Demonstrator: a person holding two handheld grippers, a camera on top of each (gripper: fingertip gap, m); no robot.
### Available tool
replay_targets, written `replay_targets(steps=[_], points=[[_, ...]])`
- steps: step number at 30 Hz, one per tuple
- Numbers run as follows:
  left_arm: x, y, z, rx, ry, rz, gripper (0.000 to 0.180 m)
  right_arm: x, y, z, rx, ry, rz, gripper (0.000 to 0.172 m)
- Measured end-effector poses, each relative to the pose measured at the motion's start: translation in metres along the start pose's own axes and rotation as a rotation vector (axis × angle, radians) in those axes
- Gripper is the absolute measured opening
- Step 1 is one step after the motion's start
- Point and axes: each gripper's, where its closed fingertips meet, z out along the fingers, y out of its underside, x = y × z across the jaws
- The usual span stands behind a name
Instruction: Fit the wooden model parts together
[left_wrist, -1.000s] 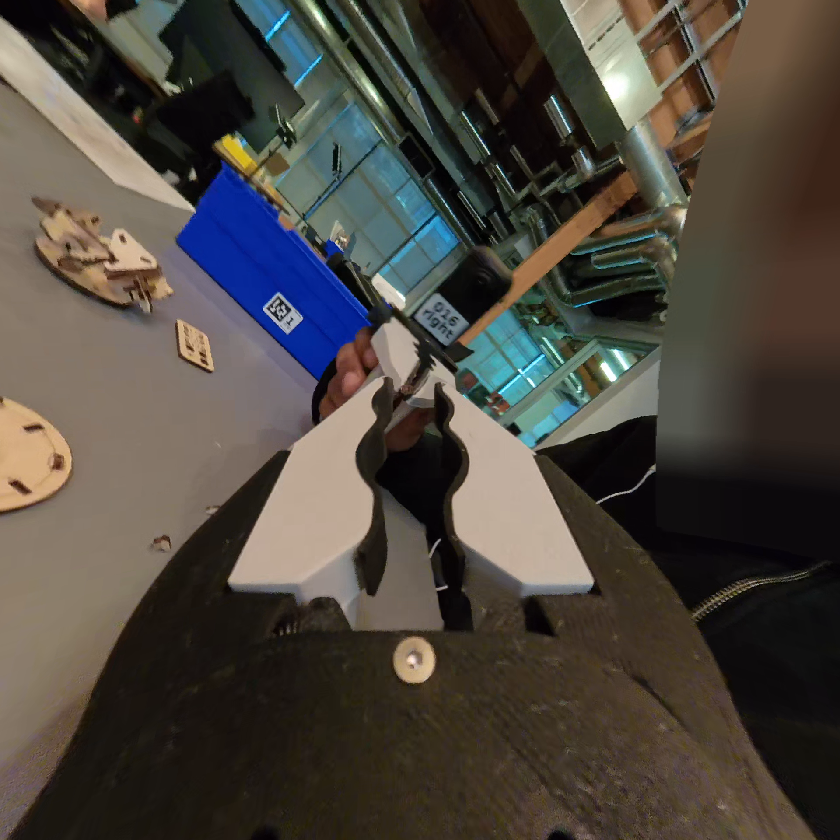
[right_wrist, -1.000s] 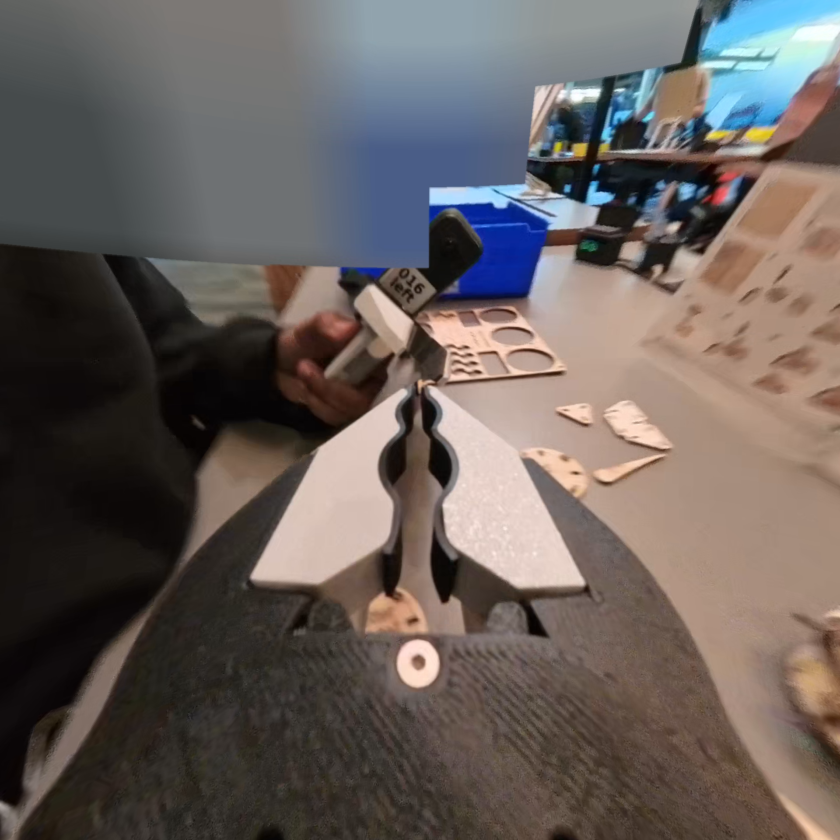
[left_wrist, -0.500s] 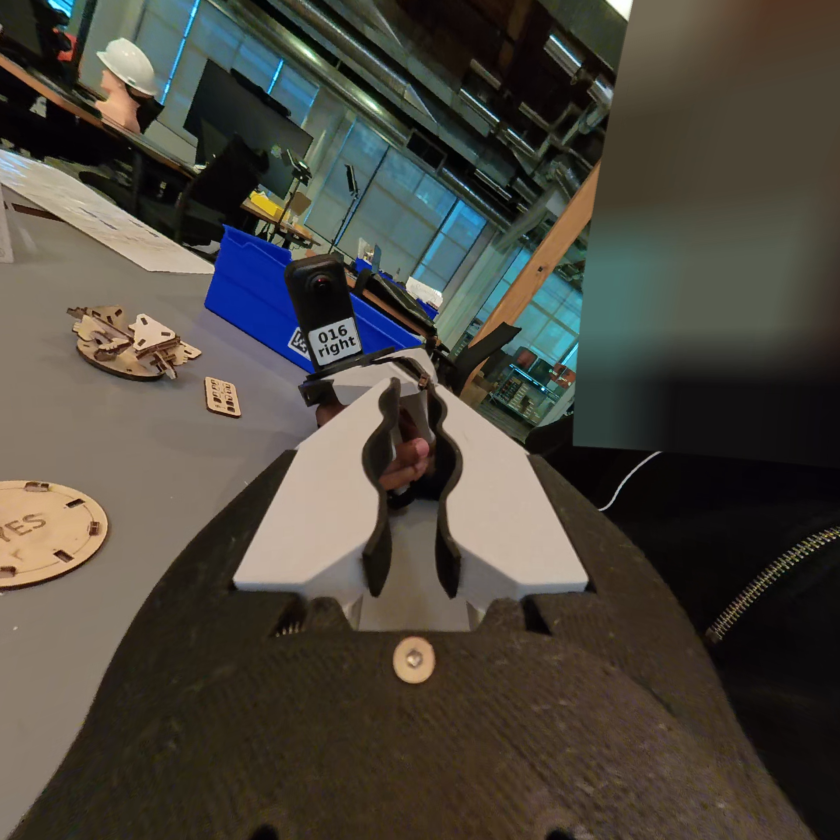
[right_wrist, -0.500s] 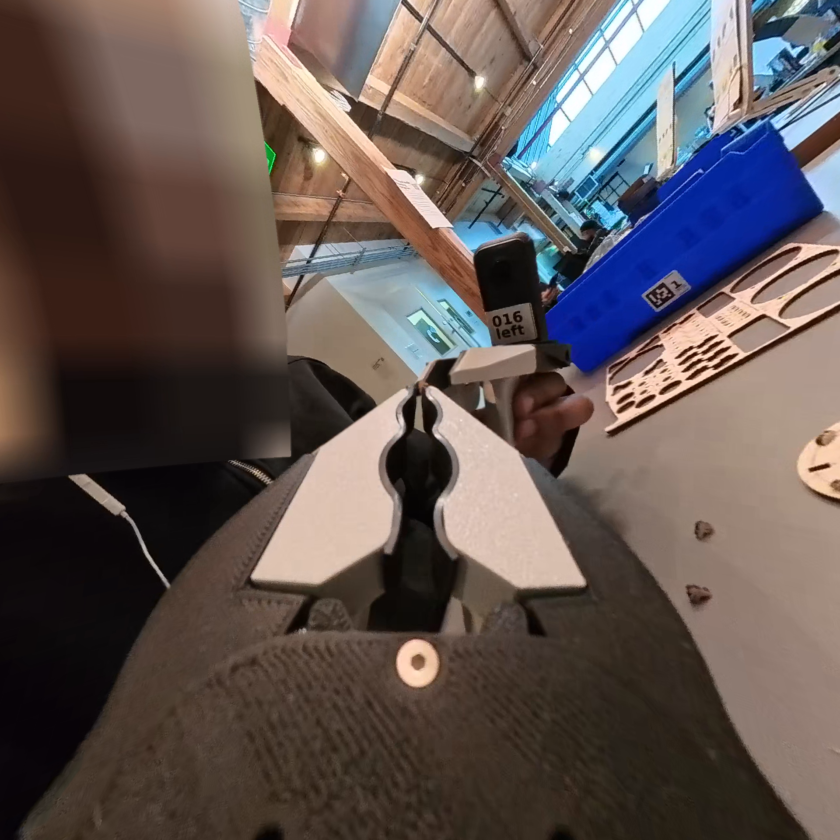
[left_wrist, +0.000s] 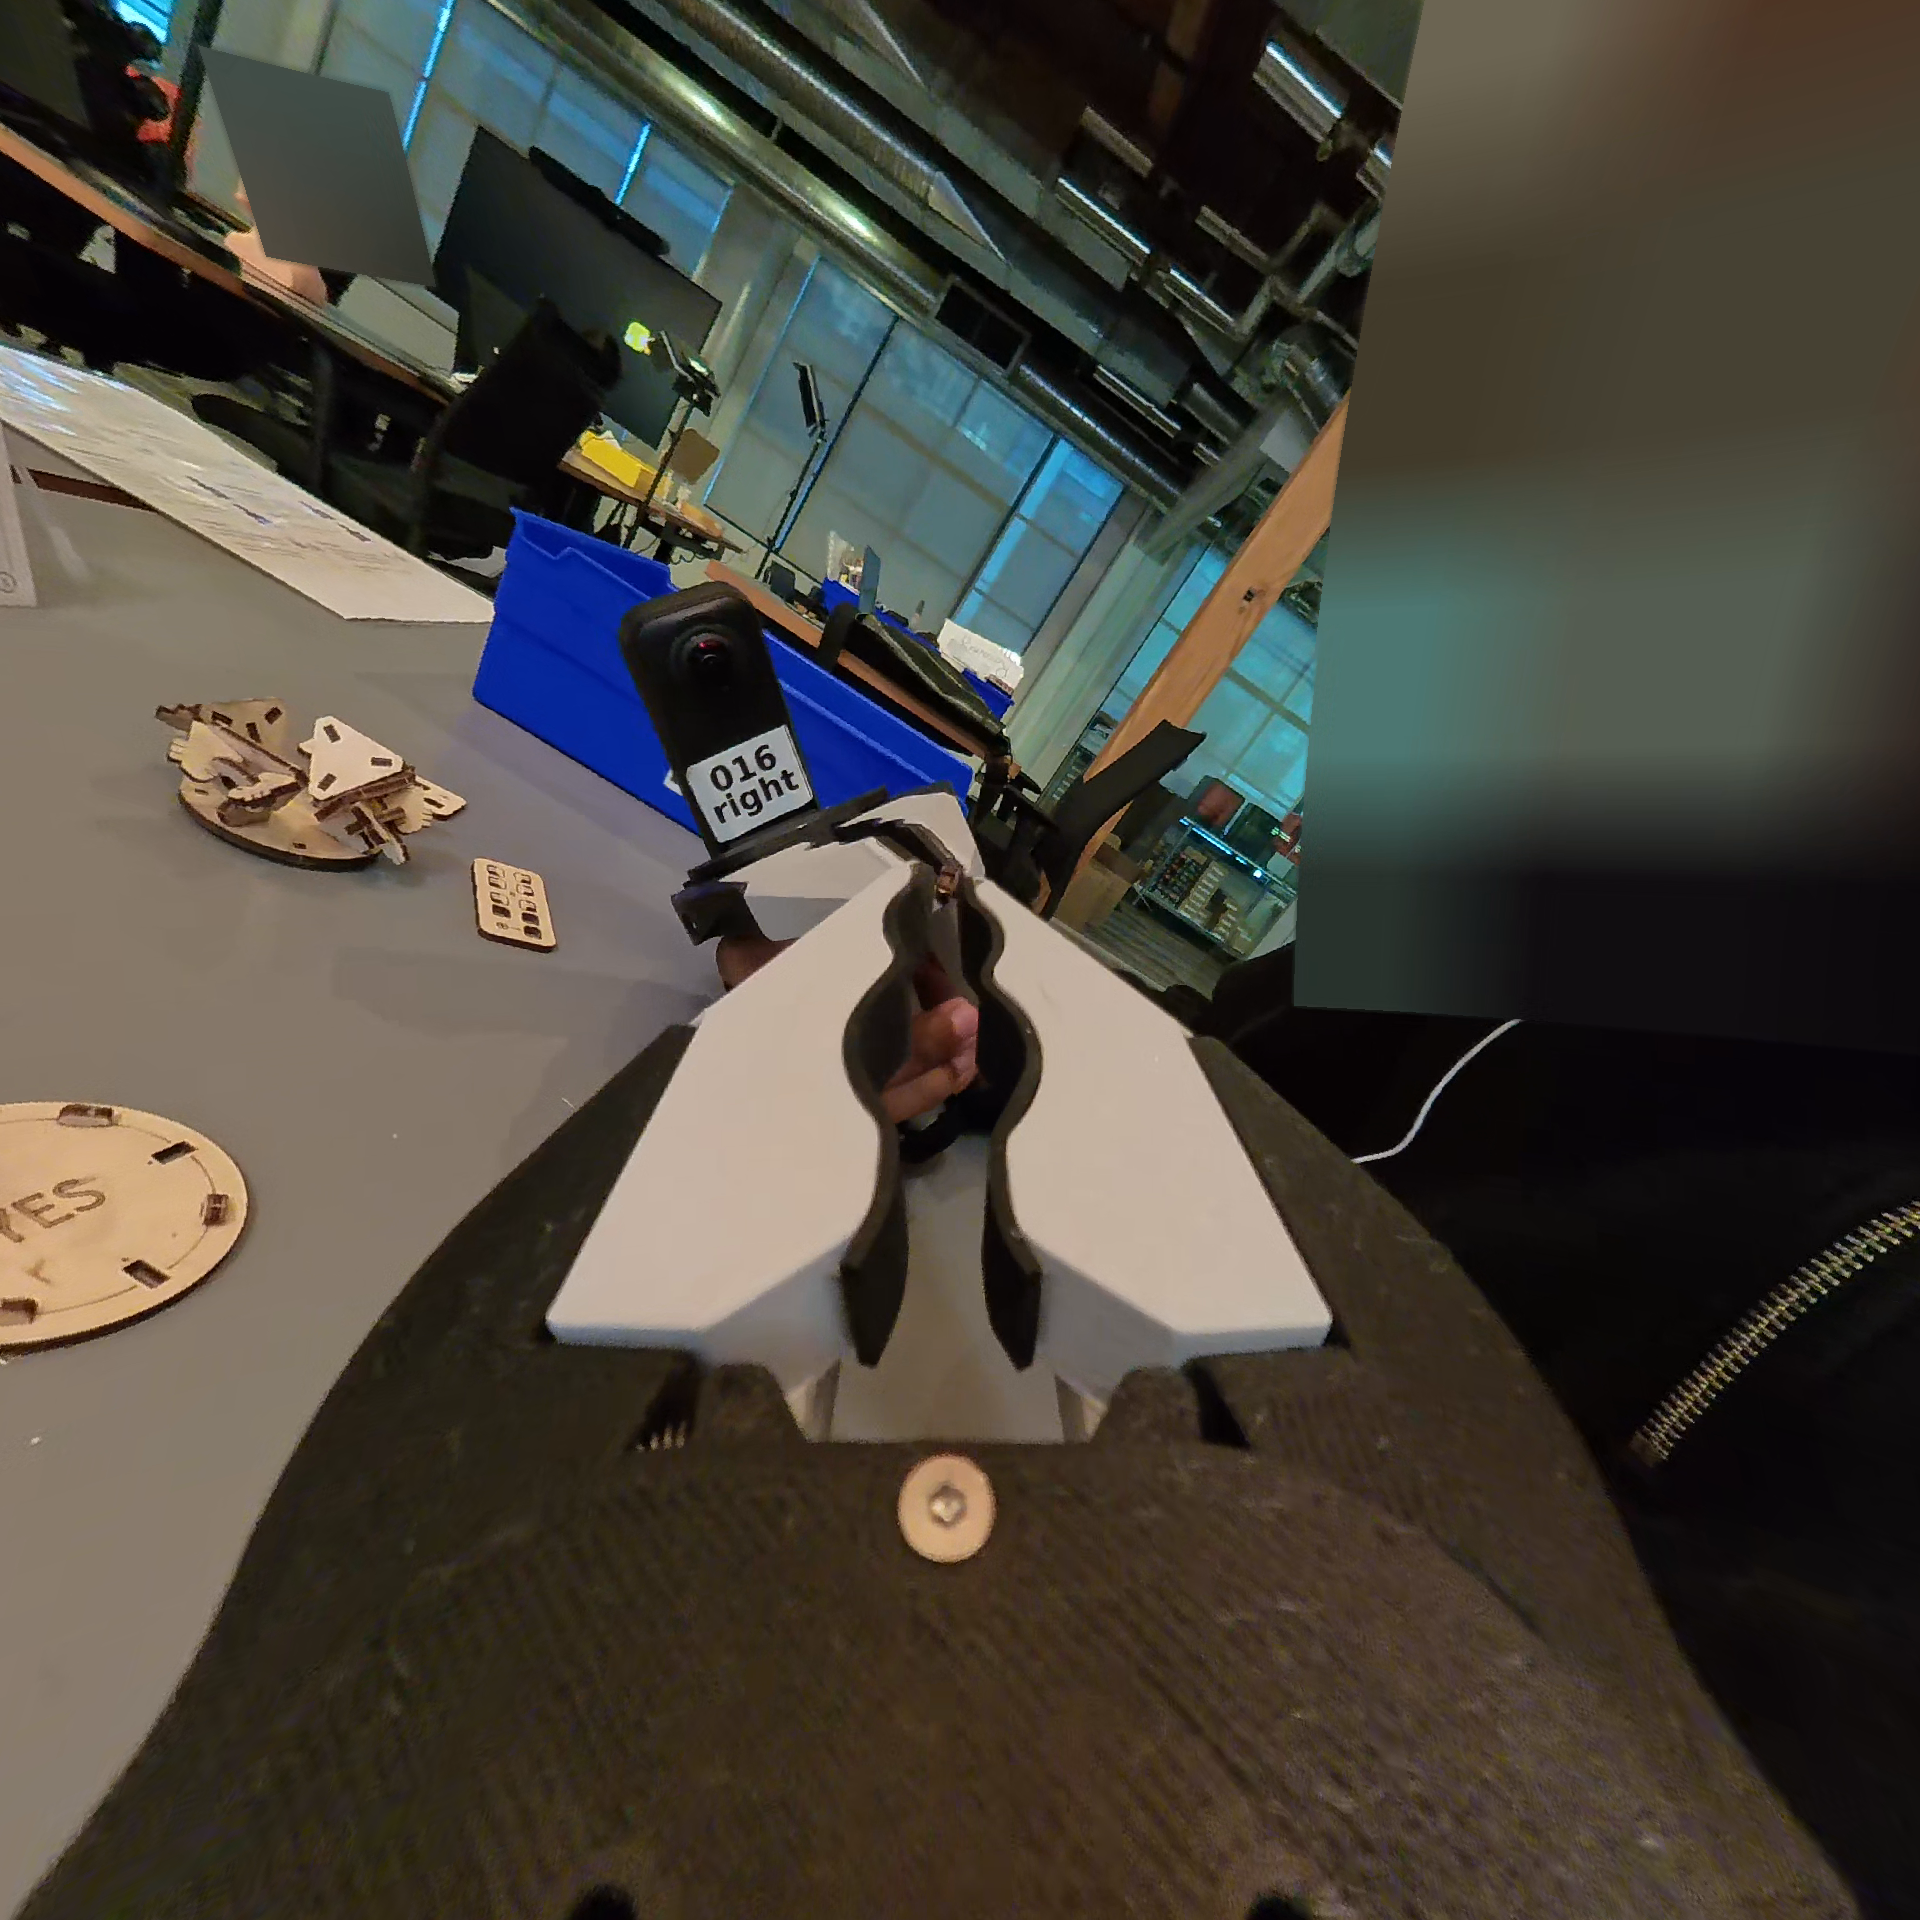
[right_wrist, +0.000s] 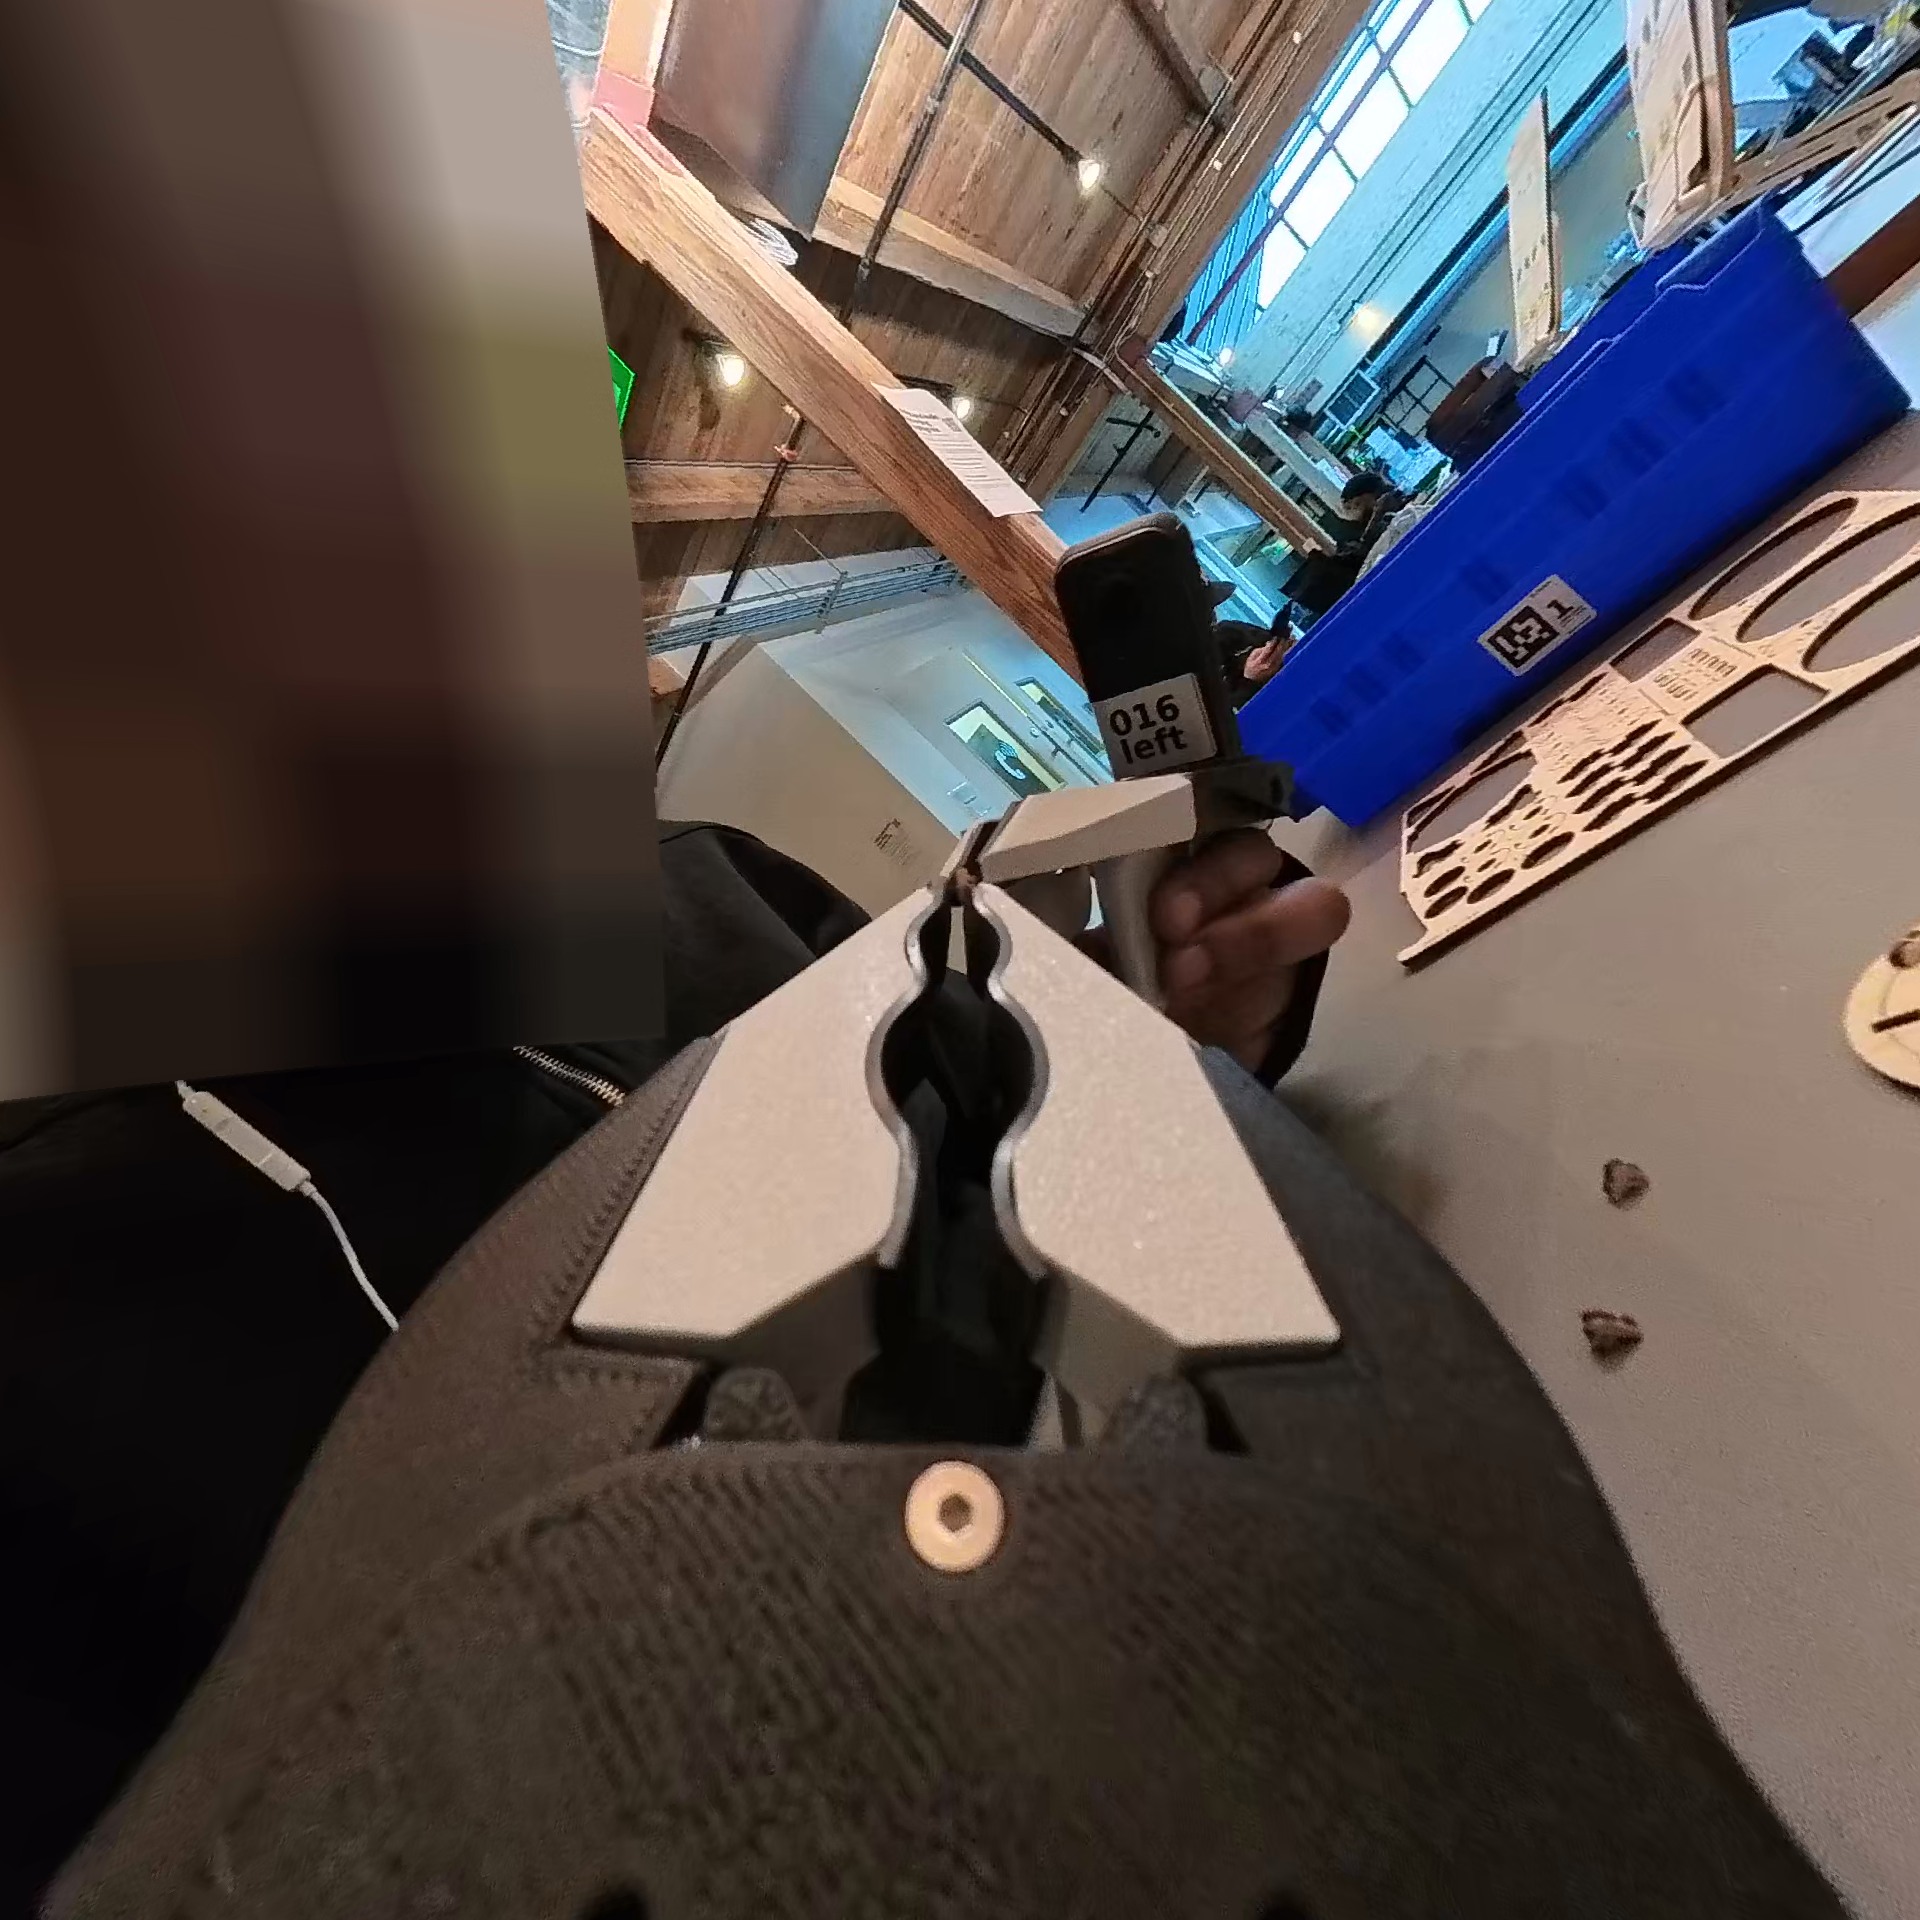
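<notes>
My left gripper (left_wrist: 948, 896) and my right gripper (right_wrist: 961, 906) meet tip to tip in the air above the grey table (left_wrist: 312, 1039). A tiny brown wooden piece (left_wrist: 947, 883) sits where the tips meet, and it also shows in the right wrist view (right_wrist: 964, 880). Both pairs of pads are closed on it. The right gripper (left_wrist: 925, 842) comes in from the upper left in the left wrist view. The left gripper (right_wrist: 971, 857) comes in from the right in the right wrist view, held by a hand (right_wrist: 1236, 935).
A blue bin (left_wrist: 561, 644) stands at the back of the table. A part-built wooden model (left_wrist: 301, 779), a small slotted wooden card (left_wrist: 512, 902) and a round wooden disc (left_wrist: 94, 1226) lie at left. A cut-out wooden sheet (right_wrist: 1621, 748) and wood crumbs (right_wrist: 1624, 1179) lie on the right wrist view's side. Less than 4 cm separates the two grippers' tips.
My left gripper's jaws have closed from open onto the small piece at the right gripper's tips. Both grippers tilted upward and came tip to tip. The right stayed shut.
</notes>
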Motion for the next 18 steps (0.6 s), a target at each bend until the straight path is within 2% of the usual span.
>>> replay_targets(steps=[9,13,18], points=[[-0.002,-0.001,-0.001,-0.002,-0.021,0.017,0.0,0.003,-0.001,-0.001,0.003,0.024,-0.014,0.001],[-0.004,0.001,-0.001,-0.011,-0.036,0.027,0.0,0.012,-0.002,-0.006,-0.016,0.111,-0.051,0.011],[-0.013,0.005,-0.002,-0.038,-0.081,0.018,0.0,0.019,-0.01,-0.019,-0.024,0.233,-0.182,0.012]])
